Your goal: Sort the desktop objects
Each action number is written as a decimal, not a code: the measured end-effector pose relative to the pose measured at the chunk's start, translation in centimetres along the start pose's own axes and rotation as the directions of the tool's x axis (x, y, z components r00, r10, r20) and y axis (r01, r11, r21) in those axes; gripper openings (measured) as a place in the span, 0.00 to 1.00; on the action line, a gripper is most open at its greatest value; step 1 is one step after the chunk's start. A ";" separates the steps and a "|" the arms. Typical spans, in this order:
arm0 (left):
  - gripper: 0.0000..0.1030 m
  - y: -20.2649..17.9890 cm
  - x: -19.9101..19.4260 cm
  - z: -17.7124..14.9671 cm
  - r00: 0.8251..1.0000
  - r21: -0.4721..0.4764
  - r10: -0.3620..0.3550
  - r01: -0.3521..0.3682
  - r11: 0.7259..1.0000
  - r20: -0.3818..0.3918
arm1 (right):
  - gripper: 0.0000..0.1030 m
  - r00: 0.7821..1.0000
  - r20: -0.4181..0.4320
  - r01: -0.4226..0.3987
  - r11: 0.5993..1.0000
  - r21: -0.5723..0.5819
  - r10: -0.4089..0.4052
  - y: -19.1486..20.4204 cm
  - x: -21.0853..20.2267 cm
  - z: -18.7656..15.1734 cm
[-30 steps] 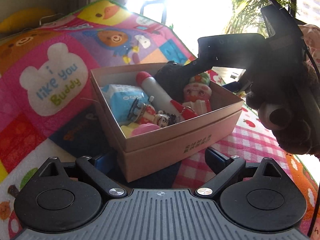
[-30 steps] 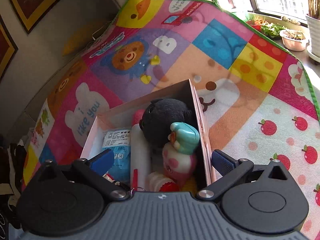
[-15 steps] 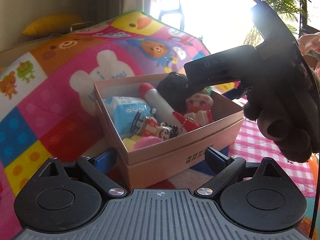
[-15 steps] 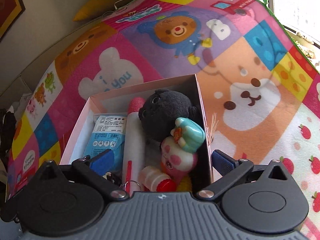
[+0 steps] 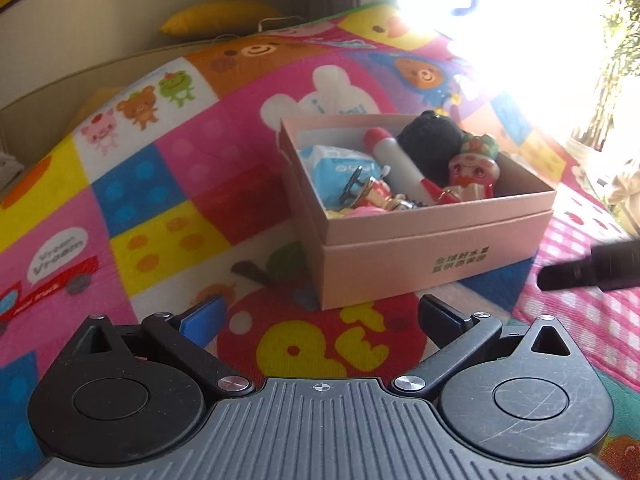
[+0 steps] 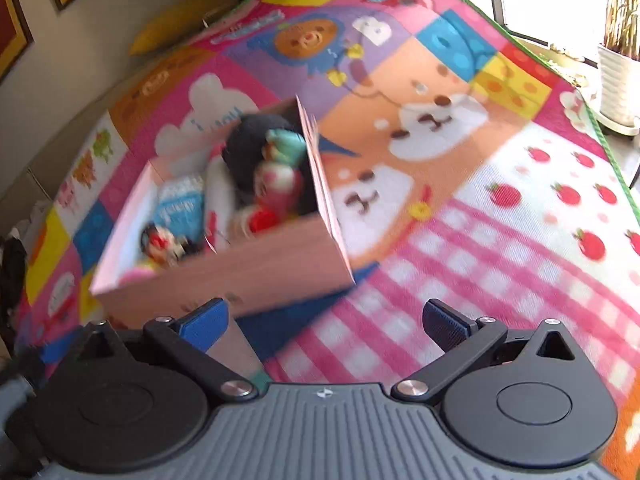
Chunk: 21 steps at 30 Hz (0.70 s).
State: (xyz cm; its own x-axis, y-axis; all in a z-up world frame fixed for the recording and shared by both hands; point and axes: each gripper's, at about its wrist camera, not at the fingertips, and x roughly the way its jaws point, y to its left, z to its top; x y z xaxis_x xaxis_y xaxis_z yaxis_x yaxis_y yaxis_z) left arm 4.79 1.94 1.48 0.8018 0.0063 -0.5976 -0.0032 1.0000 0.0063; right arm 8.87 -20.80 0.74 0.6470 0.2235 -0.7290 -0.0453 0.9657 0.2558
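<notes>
Bright cartoon play mat [image 5: 168, 184] under pink cardboard box [image 5: 432, 256], centre-right of frame, packed with toys. Probably light, crushable; best gripped by rim. Left gripper [image 5: 320, 320] opening, right gripper [image 6: 324, 322] wide, both empty.

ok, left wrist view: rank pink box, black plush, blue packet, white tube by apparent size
1. pink box
2. black plush and blue packet: look alike, not ranked
3. white tube: slimmest, partly hidden
</notes>
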 end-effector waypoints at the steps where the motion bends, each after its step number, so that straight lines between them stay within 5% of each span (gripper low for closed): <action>1: 1.00 -0.1 0.3 -0.2 1.000 -0.005 0.002 -0.002 1.000 -0.014 | 1.00 0.998 -0.007 0.055 0.998 -0.030 -0.055 0.0 0.3 -1.1; 6: 1.00 -0.9 1.1 -1.1 0.998 -0.006 0.042 -0.043 0.999 -0.052 | 1.00 0.984 0.078 0.175 0.954 -0.245 -0.161 2.0 0.6 -3.5; 21: 1.00 -1.0 1.3 -1.0 0.998 -0.027 0.041 -0.042 0.999 -0.053 | 1.00 0.982 0.155 0.141 0.961 -0.239 -0.105 1.3 1.1 -3.9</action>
State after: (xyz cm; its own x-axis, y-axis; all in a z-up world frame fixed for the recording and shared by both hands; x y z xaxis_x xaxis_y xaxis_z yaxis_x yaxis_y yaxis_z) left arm 5.19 0.91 -0.09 0.7684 0.0474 -0.6382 -0.0530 0.9985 0.0103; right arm 6.58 -18.80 -2.26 0.7585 0.0972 -0.6444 -0.1344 0.9909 -0.0087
